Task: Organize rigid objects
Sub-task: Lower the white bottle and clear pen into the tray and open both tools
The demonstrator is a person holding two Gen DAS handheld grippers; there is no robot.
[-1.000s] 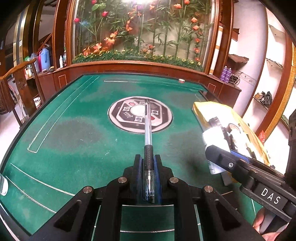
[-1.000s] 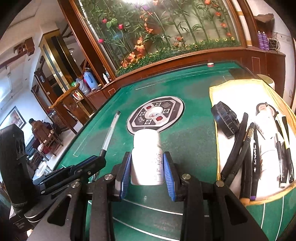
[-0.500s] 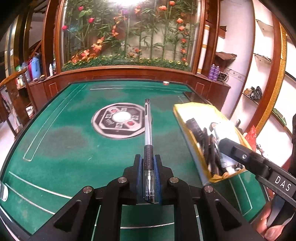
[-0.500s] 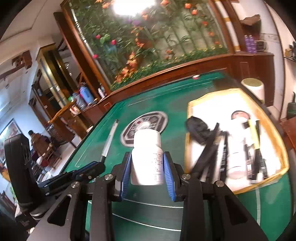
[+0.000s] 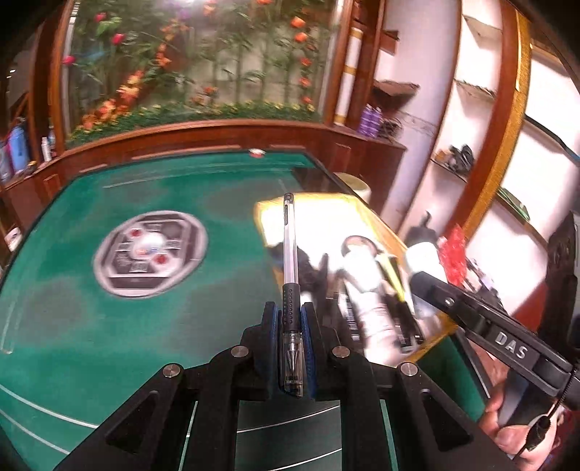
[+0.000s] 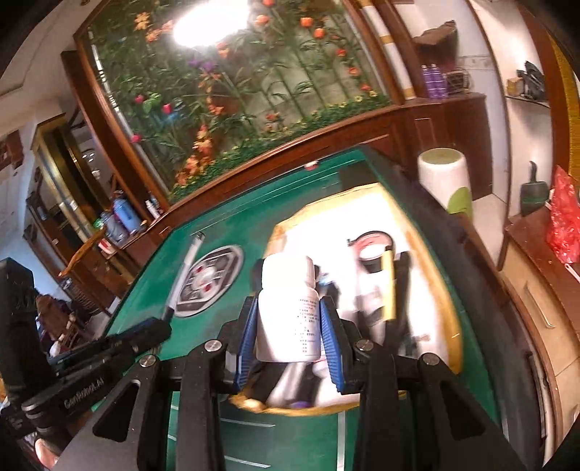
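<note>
Left wrist view: my left tongs (image 5: 290,326) clamp a clear pen (image 5: 290,261), lifted over the table's right side.
Right wrist view: my right tongs (image 6: 288,326) grip a white bottle (image 6: 286,308) above the yellow-rimmed tray (image 6: 449,290) by the green table's (image 6: 152,300) right edge.

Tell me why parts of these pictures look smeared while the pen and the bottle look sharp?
Left wrist view: the pen in the left gripper is crisp, but the tray and the table's round emblem are streaked by motion blur. Right wrist view: the white bottle in the right gripper is sharp, a lamp glares off the glass, and the fisheye lens bends straight edges.
</note>
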